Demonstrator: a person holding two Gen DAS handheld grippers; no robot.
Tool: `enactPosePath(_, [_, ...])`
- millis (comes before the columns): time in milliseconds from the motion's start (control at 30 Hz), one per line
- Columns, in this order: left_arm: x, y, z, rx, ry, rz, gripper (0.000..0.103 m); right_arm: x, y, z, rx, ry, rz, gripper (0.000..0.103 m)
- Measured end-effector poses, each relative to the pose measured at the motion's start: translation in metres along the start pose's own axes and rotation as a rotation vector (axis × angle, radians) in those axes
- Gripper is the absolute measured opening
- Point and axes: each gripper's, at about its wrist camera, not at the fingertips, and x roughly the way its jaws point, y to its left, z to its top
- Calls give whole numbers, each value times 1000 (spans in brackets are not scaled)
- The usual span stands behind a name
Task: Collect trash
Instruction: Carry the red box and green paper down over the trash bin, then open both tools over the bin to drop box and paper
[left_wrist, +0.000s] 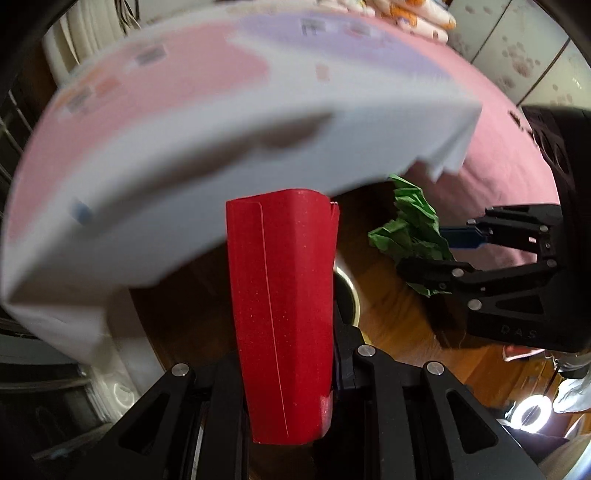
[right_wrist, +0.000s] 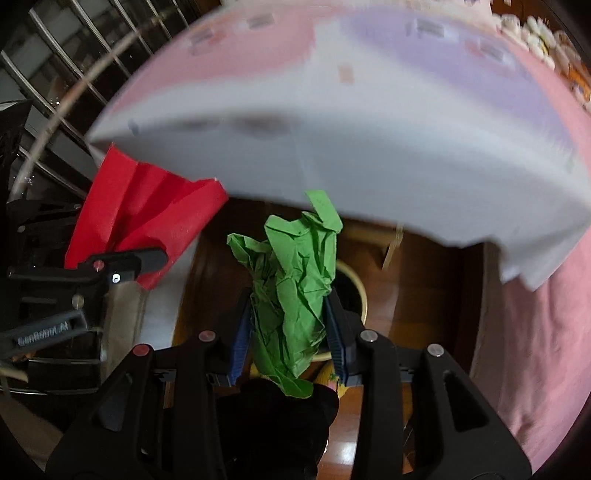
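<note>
My left gripper (left_wrist: 284, 369) is shut on a folded red paper (left_wrist: 282, 314), which stands up between its fingers; it also shows at the left of the right wrist view (right_wrist: 147, 218). My right gripper (right_wrist: 291, 332) is shut on a crumpled green paper (right_wrist: 295, 288), which also shows in the left wrist view (left_wrist: 410, 229) in the right gripper (left_wrist: 443, 251). Both papers hang above the wooden floor near a round bin (right_wrist: 356, 295), whose rim also peeks out beside the red paper (left_wrist: 349, 295).
A blurred white, pink and lilac mattress edge (left_wrist: 184, 155) overhangs the top of both views (right_wrist: 369, 140). A pink sheet (right_wrist: 546, 350) drapes at the right. A metal grille (right_wrist: 74, 74) stands at the left. Brown wooden floor (left_wrist: 399, 325) lies below.
</note>
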Motion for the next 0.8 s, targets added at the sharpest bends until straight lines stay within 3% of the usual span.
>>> enactPosePath(267, [99,3,-60,33,38,-16,18,120,-32,-60,5,96,11,34])
enactPosePath(533, [192,25,-105,8,86,-49,21,221,-60,-86,22,164,20,35])
enactPosePath(633, [214,33,-116,7,84,-62,29,247,-65,-96,16,180,41,37])
enactPosePath(700, [228,35,-128,22,93,-66,41,263,-68,-99,7,187,52,39])
enactPosePath(767, [243,41,-114,46,108,-67,48,276,-70,-107,-6,203,53,49])
enactPosePath(800, [250,38,-114,60,119,-64,59,284,-72,-105,-12,207,54,53])
